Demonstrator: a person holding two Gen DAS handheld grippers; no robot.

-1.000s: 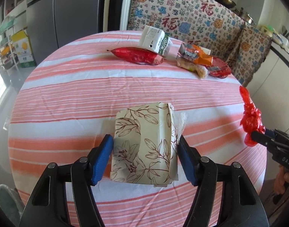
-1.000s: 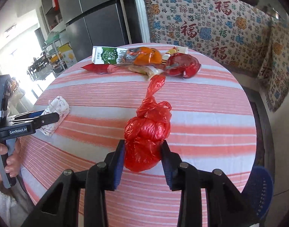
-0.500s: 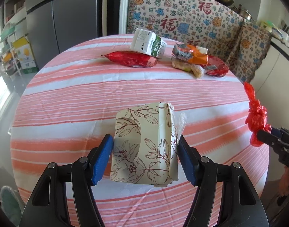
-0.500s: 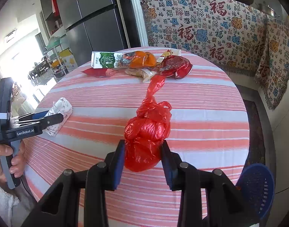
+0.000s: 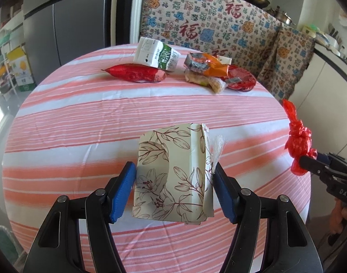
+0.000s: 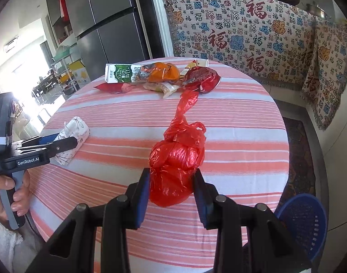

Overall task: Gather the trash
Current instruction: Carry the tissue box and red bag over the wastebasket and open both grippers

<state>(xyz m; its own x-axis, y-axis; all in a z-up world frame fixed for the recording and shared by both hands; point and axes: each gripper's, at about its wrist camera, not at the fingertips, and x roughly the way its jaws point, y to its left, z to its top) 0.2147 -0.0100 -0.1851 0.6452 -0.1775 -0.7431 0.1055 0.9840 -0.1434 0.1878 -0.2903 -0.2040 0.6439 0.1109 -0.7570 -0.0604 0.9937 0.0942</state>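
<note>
Left tool (image 5: 174, 182) clamped on floral carton (image 5: 173, 173) — right tool (image 6: 171, 182) on red bag (image 6: 177, 166).

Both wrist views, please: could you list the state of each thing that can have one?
Left gripper: shut on the floral box.
Floral box: flattened, held above the table.
Right gripper: shut on the red bag.
Red bag: knotted, bulging, held above the table.
Milk carton: lying on its side.
Red snack packet: lying flat.
Blue basket: upright beside the table; contents hidden.
</note>
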